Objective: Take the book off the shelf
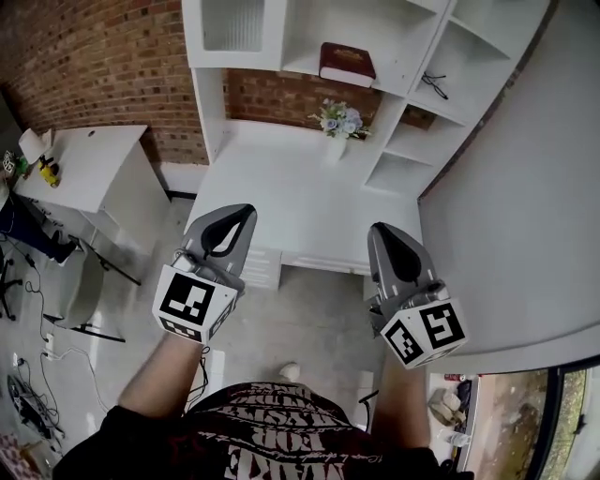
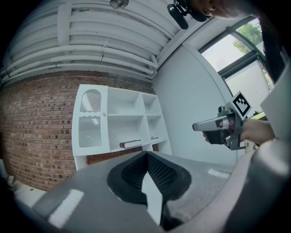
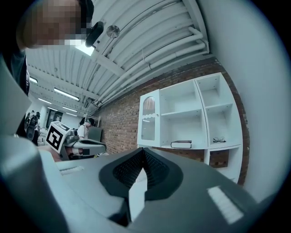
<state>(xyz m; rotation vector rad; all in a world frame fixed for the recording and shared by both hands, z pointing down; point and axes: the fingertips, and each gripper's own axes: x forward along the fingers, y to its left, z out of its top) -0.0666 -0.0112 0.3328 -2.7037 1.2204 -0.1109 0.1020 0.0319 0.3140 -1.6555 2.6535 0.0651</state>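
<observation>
The dark red hardcover book [image 1: 347, 64] lies flat in the middle compartment of the white wall shelf [image 1: 309, 23], far from both grippers. The left gripper [image 1: 239, 216] and the right gripper [image 1: 382, 232] each have their jaws pressed together with nothing between them. The book looks stiff, smooth and fairly heavy, so it is probably best pinched across both covers at its near edge. No title is legible.

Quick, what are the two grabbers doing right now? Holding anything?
Left gripper: closed, holding nothing.
Right gripper: closed, holding nothing.
</observation>
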